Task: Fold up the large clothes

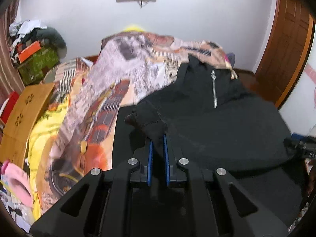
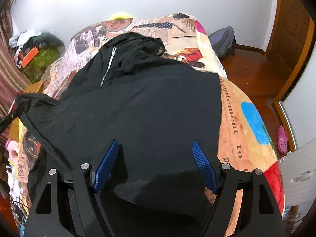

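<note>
My left tongs (image 1: 158, 138) pinching a sleeve end of the black zip-neck garment (image 2: 138, 98), lifted above the patterned blanket (image 2: 246, 118) on the bed, garment body spread flat, my right tongs (image 2: 155, 144) spread wide over its lower part, gripping nothing

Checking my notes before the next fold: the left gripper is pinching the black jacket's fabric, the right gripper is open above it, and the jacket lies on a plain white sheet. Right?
Not quite. The left gripper does pinch the black jacket, and the right gripper is open above it, but the cover under the jacket is a colourful printed one, not plain white. The right wrist view shows it.
</note>
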Available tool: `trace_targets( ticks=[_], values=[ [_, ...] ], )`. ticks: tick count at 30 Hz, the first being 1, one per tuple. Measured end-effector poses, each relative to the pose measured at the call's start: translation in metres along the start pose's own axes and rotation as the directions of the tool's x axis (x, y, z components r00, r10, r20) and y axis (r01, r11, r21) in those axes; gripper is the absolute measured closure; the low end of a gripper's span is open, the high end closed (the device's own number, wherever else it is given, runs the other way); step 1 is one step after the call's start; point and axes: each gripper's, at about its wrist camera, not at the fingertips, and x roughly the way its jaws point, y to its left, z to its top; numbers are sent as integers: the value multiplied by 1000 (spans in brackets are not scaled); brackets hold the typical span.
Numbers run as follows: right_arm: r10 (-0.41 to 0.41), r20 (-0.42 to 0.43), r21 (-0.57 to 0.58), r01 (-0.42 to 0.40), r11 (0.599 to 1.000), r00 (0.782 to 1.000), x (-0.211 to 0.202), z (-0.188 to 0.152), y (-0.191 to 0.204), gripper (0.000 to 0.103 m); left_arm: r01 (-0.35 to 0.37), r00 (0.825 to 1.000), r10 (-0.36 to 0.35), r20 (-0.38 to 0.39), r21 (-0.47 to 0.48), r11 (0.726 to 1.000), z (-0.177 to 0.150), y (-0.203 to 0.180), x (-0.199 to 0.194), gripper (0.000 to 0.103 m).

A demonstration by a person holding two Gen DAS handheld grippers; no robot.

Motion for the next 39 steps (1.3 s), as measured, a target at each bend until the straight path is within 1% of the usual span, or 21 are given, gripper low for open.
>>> trace_targets(
  ticks=[5,8,9,10,13,16,18,20,23,24,25,27,30,34,39],
  values=[
    [-13,-6,-6,13,1000,1000,-3,-2,6,29,-3,998,1,-63,-21,1000,-33,10,12,85],
    [-16,-7,-11,16,1000,1000,-4,-3,8,29,-6,994,2,-111,-32,999,-53,15,22,77],
    [-18,-7,-15,18,1000,1000,-5,-3,9,29,-9,992,5,-127,-35,999,-59,17,26,72],
    [-19,-8,-17,19,1000,1000,-5,-3,10,29,-27,988,21,-151,-39,999,-66,18,31,68],
    [-21,-6,-23,21,1000,1000,-5,-4,15,29,-73,977,65,-205,-34,997,-83,23,42,63],
    [-20,-5,-26,20,999,1000,-5,-5,18,29,-122,965,120,-235,7,993,-93,25,45,57],
    [-18,-3,-30,18,999,1000,-5,-6,21,29,-131,963,129,-238,10,991,-94,28,40,56],
    [-17,0,-35,17,999,1000,-6,-6,23,29,-128,963,124,-240,1,992,-90,32,35,55],
    [-12,6,-42,12,999,1000,-7,-3,25,29,-129,971,124,-205,-9,992,-76,35,21,52],
    [-11,11,-45,11,999,1000,-7,-2,26,29,-132,974,129,-186,-6,991,-71,35,16,49],
    [-11,15,-48,12,999,1000,-8,-1,27,29,-136,979,135,-155,2,991,-63,33,8,45],
    [-13,31,-60,15,998,999,-10,4,28,29,-148,983,149,-104,21,989,-47,29,-2,42],
    [-19,62,-74,24,997,998,-15,13,31,29,-151,988,153,-24,50,987,-16,19,-13,40],
    [-5,121,-68,13,998,993,-24,31,31,29,-115,992,112,50,62,991,25,3,-18,37],
    [-2,198,-85,19,996,980,-31,59,32,29,-69,990,57,129,89,994,74,-24,-12,35]
  ],
)
